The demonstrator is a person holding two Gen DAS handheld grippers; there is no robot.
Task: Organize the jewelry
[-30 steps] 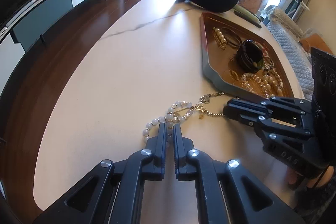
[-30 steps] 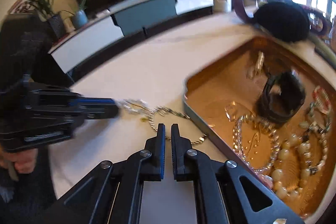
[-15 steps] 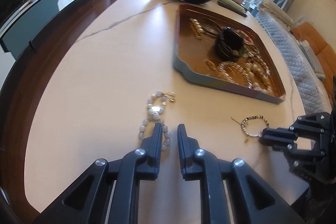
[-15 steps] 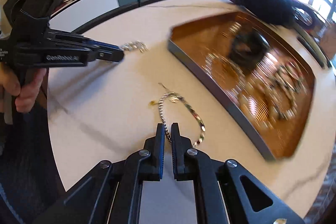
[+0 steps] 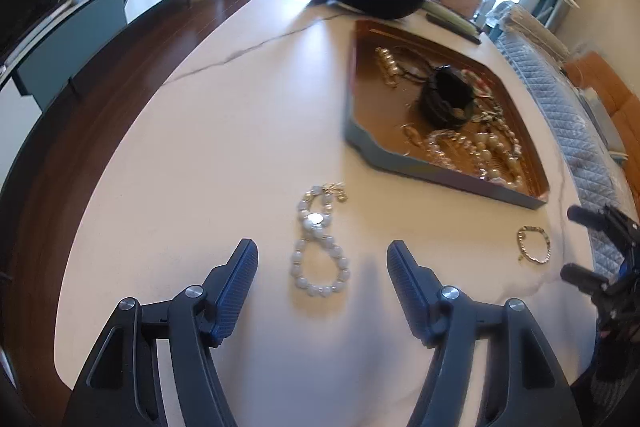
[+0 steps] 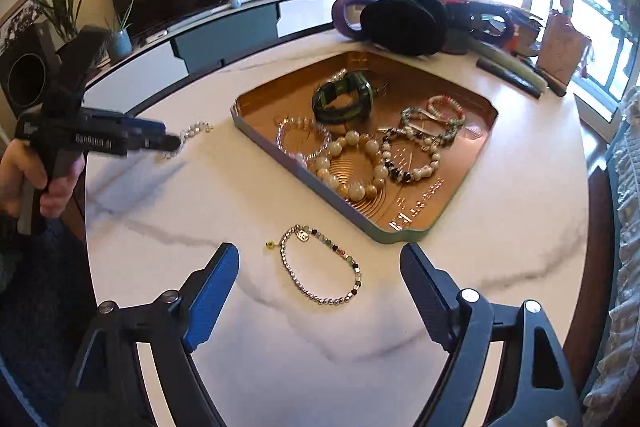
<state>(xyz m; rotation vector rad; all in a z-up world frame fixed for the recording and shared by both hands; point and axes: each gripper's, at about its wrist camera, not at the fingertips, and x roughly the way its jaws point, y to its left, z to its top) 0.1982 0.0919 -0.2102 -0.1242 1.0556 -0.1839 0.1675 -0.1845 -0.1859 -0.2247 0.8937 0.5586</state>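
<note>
The big white table holds a copper tray with a blue-grey rim, and the tray is full of jewelry: a dark green cuff, fat cream beads, and a few thin beaded bracelets all mixed together. Two bracelets lie out on the bare table, well apart from each other, so the step in hand looks like laying single pieces out on their own, away from the pile. The left gripper is letting go: its jaws are opening, and the white bead bracelet lies flat on the table between them, with neither pad pressing on it. That bracelet is twisted into a figure eight, with a small gold clasp at the far end, near the tray's corner. The right gripper is opening too, and the thin bracelet lies flat between its jaws, free of both pads and just beside the tray's near edge. It makes a neat open loop of tiny silver beads, with some colored beads on one side, a small round tag, and a little yellow charm. Next, I think each gripper needs to lift away without catching its bracelet, then go to the tray for another piece. The tangled ones there may be hard to pick out one at a time.
</note>
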